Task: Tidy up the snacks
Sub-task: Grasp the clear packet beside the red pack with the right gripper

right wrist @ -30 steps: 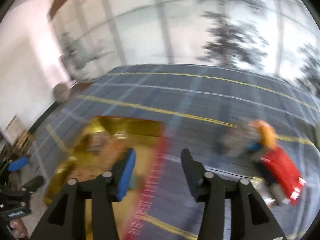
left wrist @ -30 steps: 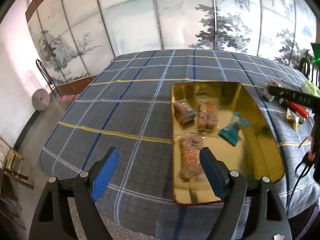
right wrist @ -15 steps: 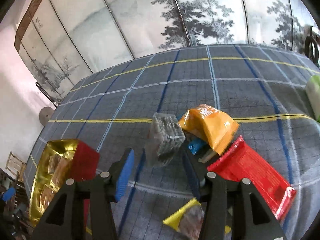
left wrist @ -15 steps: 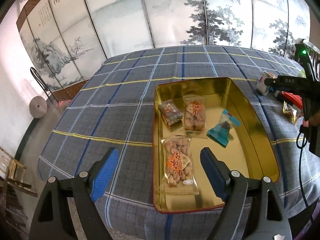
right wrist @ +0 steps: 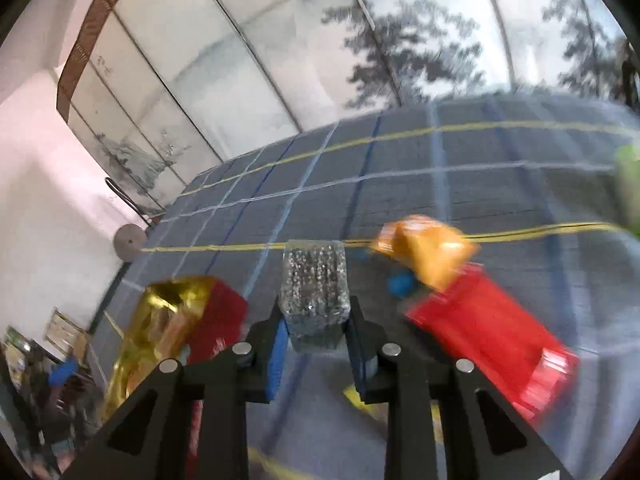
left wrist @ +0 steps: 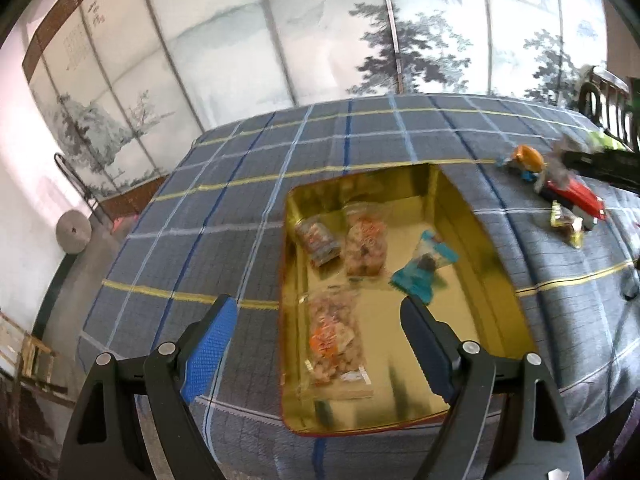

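Right gripper (right wrist: 318, 334) pinches the silvery snack packet (right wrist: 315, 286) by its bottom edge, aloft; gold tin (right wrist: 160, 328) waits at eight o'clock. Left gripper (left wrist: 316, 350) hangs open over it. Thin grip: a quick swing could shake it loose.

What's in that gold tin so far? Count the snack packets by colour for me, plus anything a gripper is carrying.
Clear packets with orange labels: 2
Brownish packet: 1
Teal packet: 1
Silvery packet, held in the right gripper, not in the gold tin: 1
Total: 5, of which 4 in the tin
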`<state>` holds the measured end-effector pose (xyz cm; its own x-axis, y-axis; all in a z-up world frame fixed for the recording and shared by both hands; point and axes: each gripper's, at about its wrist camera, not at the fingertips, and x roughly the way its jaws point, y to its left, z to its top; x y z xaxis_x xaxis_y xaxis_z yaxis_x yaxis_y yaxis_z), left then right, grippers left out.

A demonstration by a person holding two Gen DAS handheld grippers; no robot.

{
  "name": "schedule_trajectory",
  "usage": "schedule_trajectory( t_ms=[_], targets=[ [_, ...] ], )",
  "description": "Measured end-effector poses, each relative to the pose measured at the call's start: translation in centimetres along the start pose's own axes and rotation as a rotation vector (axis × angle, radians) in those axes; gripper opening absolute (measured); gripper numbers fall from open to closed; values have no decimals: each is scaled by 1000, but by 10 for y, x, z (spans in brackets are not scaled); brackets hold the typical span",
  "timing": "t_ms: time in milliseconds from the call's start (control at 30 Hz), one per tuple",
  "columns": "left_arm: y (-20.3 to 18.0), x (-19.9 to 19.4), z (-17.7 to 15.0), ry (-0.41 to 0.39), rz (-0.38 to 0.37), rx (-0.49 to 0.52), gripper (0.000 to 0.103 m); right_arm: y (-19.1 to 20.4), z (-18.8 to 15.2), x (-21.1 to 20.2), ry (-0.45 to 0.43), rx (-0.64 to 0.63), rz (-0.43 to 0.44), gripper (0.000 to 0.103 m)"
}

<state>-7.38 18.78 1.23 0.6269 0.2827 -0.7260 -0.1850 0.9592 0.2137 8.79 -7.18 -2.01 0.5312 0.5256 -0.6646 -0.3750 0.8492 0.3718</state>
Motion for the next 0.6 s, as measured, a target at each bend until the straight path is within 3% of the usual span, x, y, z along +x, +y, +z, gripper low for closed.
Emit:
schedule_trajectory(
  t_ms=[100, 167, 300, 500, 600],
  targets=[
    [-17, -8, 5, -15, -44, 33, 81, -34, -13, -45, -18, 33, -61, 27],
    [-30, -13, 10, -18, -81, 51, 81, -66, -25, -79, -37, 63, -147, 27],
    [-58, -22, 24, 0, -215, 74, 81, -123, -42, -118, -56, 145, -242, 27],
    [-104, -8, 56, 139, -432, 12, 81, -179, -53, -127, -71, 193, -338, 27],
    [-130, 13, 75, 239, -517, -69, 81, -194, -57, -119, -77, 216, -322, 27]
  ],
)
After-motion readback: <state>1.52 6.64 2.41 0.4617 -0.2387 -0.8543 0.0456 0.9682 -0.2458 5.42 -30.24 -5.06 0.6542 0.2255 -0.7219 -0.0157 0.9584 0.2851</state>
